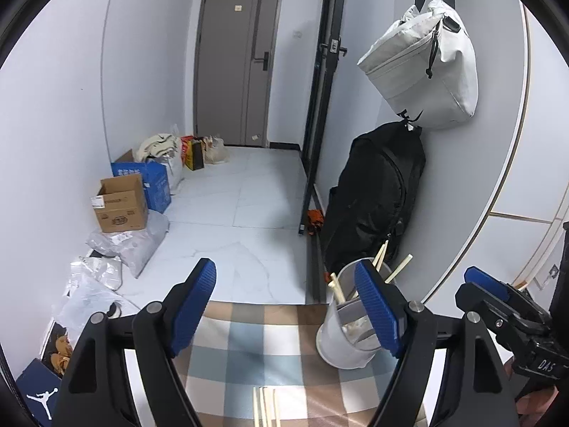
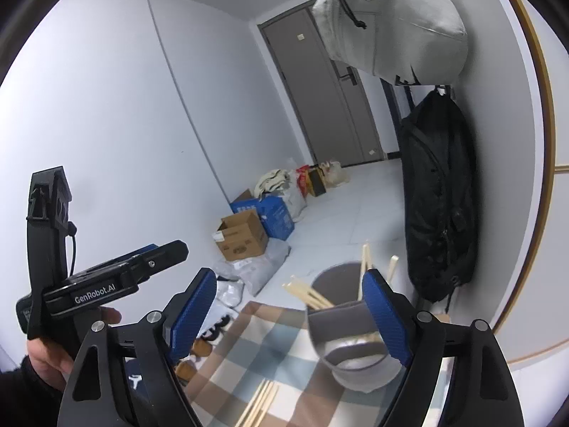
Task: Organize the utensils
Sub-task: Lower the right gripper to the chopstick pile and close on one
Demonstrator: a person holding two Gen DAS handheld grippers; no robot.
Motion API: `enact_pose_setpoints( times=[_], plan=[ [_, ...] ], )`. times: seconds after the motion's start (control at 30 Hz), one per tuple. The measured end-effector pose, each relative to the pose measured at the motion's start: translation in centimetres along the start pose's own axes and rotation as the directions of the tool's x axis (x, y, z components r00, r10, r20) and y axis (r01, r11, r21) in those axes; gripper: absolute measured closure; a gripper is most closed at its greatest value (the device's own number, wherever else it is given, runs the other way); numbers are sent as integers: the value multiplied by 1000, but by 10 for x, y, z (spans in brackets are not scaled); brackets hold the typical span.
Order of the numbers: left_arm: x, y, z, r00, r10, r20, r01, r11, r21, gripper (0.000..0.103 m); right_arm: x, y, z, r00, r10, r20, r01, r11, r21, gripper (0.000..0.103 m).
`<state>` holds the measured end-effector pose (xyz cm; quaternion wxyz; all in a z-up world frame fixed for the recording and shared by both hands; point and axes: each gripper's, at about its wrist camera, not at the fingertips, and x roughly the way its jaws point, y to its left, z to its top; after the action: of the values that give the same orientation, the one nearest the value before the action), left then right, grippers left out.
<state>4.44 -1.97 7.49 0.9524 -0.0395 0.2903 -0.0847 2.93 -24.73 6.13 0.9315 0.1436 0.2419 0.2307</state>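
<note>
A white and grey utensil cup (image 1: 341,341) stands on the checked tablecloth (image 1: 249,348) at its far right, with several pale chopsticks (image 1: 382,254) sticking out of it. More loose chopsticks (image 1: 265,405) lie flat on the cloth close below the camera. My left gripper (image 1: 288,306) is open and empty, and its right finger overlaps the cup's side in the picture. In the right wrist view the cup (image 2: 348,345) holds chopsticks (image 2: 309,295), and loose chopsticks (image 2: 261,405) lie in front. My right gripper (image 2: 290,315) is open with nothing between its pads.
A black backpack (image 1: 373,195) and a white bag (image 1: 423,67) hang on the wall behind the cup. Cardboard boxes (image 1: 122,203), plastic bags and shoes lie on the floor left of the table. The other gripper (image 2: 106,281), held by a hand (image 2: 53,352), is at the left.
</note>
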Motion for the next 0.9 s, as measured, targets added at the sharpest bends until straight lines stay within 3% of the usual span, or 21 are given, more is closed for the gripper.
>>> enact_pose_setpoints(
  times=[0.4, 0.7, 0.9],
  plan=[
    [-12, 19, -47, 999, 50, 10, -50, 999, -12, 20, 0, 32, -42, 1000, 14, -18, -15, 996, -83, 9],
    [3, 53, -88, 994, 94, -63, -98, 993, -70, 20, 26, 38, -90, 991, 5, -135, -17, 996, -93, 9],
    [17, 79, -107, 987, 106, -117, -121, 984, -133, 20, 51, 38, -121, 967, -17, -256, -5, 996, -85, 9]
  ],
)
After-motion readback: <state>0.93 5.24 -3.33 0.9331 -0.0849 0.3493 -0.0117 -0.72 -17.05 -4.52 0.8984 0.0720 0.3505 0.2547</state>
